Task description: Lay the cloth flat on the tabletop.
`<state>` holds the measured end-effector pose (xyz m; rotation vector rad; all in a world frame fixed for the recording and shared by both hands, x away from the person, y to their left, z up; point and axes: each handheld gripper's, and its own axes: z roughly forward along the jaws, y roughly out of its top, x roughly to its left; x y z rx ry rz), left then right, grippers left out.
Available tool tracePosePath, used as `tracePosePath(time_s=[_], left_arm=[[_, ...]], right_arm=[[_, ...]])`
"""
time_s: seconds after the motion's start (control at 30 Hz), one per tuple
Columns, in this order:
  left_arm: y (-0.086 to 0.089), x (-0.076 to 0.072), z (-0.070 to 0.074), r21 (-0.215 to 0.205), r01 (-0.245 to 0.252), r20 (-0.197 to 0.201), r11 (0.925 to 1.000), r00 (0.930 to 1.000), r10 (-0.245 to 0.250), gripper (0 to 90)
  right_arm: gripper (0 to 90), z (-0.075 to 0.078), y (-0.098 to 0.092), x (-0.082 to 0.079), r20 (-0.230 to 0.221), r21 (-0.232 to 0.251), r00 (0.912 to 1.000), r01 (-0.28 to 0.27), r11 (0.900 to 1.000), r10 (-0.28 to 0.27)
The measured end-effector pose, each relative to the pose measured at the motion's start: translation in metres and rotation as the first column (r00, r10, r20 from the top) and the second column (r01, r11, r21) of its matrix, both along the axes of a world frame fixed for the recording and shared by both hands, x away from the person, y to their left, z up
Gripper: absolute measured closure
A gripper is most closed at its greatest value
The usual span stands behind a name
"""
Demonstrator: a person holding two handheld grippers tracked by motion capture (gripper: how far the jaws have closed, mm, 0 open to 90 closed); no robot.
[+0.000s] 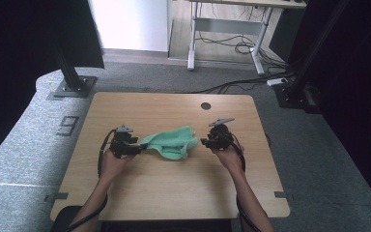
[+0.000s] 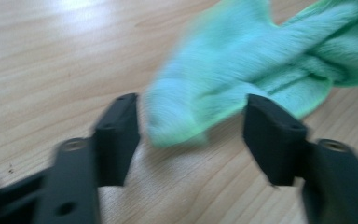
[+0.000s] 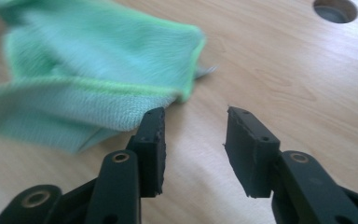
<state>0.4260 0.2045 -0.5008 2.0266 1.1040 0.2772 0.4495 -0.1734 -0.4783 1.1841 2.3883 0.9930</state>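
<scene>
A green cloth [image 1: 171, 141] is lying bunched on the counter [image 1: 174, 188] between the 2 tools. The left tool [image 2: 191, 135] is resting released, its jaws straddling a cloth corner. The right tool [image 3: 193, 144] is hovering released just beside the cloth's opposite edge.

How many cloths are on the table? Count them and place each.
1. A single green cloth lies crumpled mid-table, between the left gripper and the right gripper. A second could hide in its folds.
</scene>
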Motion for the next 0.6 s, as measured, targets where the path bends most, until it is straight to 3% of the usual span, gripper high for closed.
tracePosePath(time_s=[0.13, 0.23, 0.33, 0.43, 0.53, 0.6], left_arm=[[-0.003, -0.003, 0.010, 0.007, 0.007, 0.036, 1.0000, 0.9993, -0.007, 29.7], [-0.008, -0.003, 0.012, -0.002, 0.023, 0.041, 0.9997, 0.9989, -0.023, 29.8], [-0.018, -0.003, 0.008, 0.003, 0.034, 0.039, 0.9994, 0.9987, -0.034, 29.1], [-0.028, -0.002, 0.001, 0.017, 0.031, 0.041, 0.9994, 0.9986, -0.032, 18.4], [-0.035, 0.000, -0.004, 0.043, 0.024, 0.044, 0.9988, 0.9987, -0.026, 14.5], [-0.041, 0.004, -0.008, 0.050, 0.023, 0.043, 0.9985, 0.9988, -0.025, 14.2]], right_arm=[[53.3, 0.006, 0.001, -0.011, 0.015, 0.032, 0.9997, -0.019, 0.999, 0.019], [51.2, 0.010, 0.004, -0.020, 0.021, 0.065, 0.9985, -0.051, 0.997, 0.050], [50.8, 0.007, 0.007, -0.028, 0.011, 0.080, 0.9973, -0.073, 0.994, 0.072], [50.6, -0.003, 0.011, -0.042, -0.015, 0.103, 0.9950, -0.097, 0.990, 0.099], [50.4, -0.006, 0.014, -0.048, -0.018, 0.114, 0.9932, -0.112, 0.987, 0.115], [49.6, -0.008, 0.023, -0.057, -0.019, 0.136, 0.9875, -0.152, 0.979, 0.156]])
